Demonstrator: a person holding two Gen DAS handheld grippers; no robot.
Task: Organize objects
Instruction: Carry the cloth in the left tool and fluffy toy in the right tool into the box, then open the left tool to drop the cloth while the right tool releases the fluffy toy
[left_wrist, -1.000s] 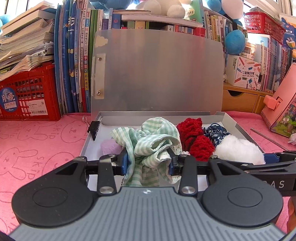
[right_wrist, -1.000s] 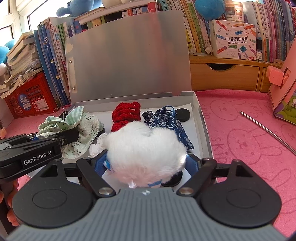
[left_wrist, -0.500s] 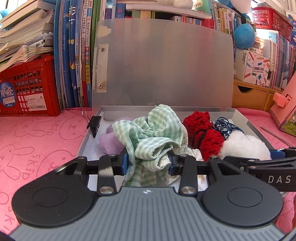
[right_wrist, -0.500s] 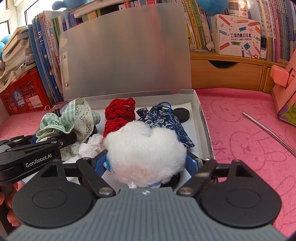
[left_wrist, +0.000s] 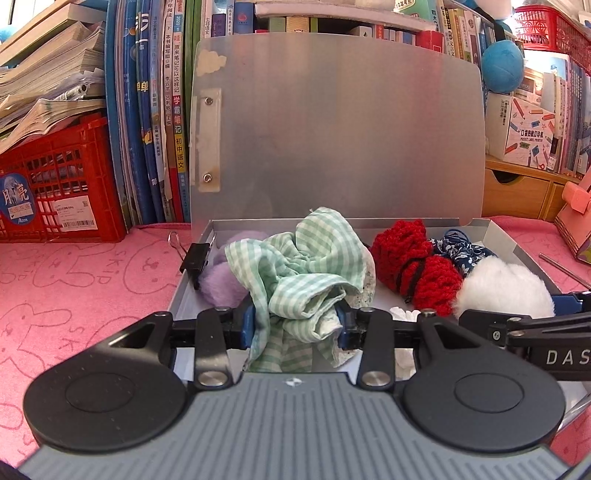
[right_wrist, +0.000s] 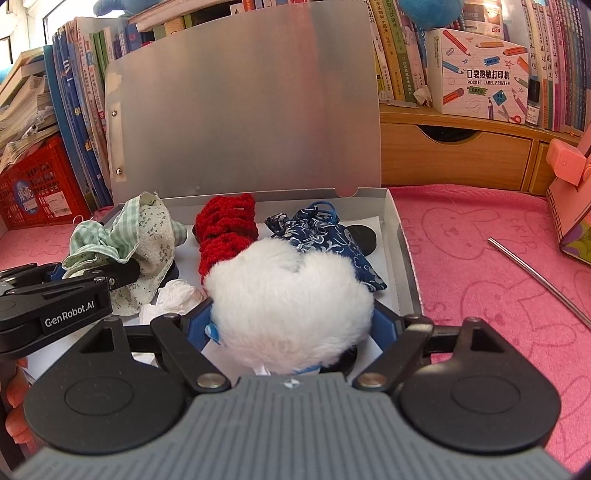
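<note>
An open grey metal box (right_wrist: 399, 236) lies on the pink mat, its lid (left_wrist: 332, 129) standing upright. My left gripper (left_wrist: 295, 317) is shut on a crumpled green checked cloth (left_wrist: 306, 258) over the box's left half. My right gripper (right_wrist: 291, 325) has a white fluffy ball (right_wrist: 291, 295) between its pads. Its jaws are opening, and the fluff still touches both pads. Inside the box lie a red knitted piece (right_wrist: 225, 232), a dark blue patterned pouch (right_wrist: 325, 236), a purple fluffy ball (left_wrist: 221, 277), a white crumpled tissue (right_wrist: 177, 295) and a black disc (right_wrist: 364, 236).
A black binder clip (left_wrist: 195, 258) sits on the box's left wall. Behind are a red crate (left_wrist: 62, 184), upright books (left_wrist: 155, 110) and a wooden drawer unit (right_wrist: 454, 155). A metal rod (right_wrist: 535, 277) and a pink box (right_wrist: 572, 206) lie to the right.
Both grippers have moved a little forward toward the lid, carrying the cloth and the white ball deeper over the box. The right pads stand slightly wider apart.
</note>
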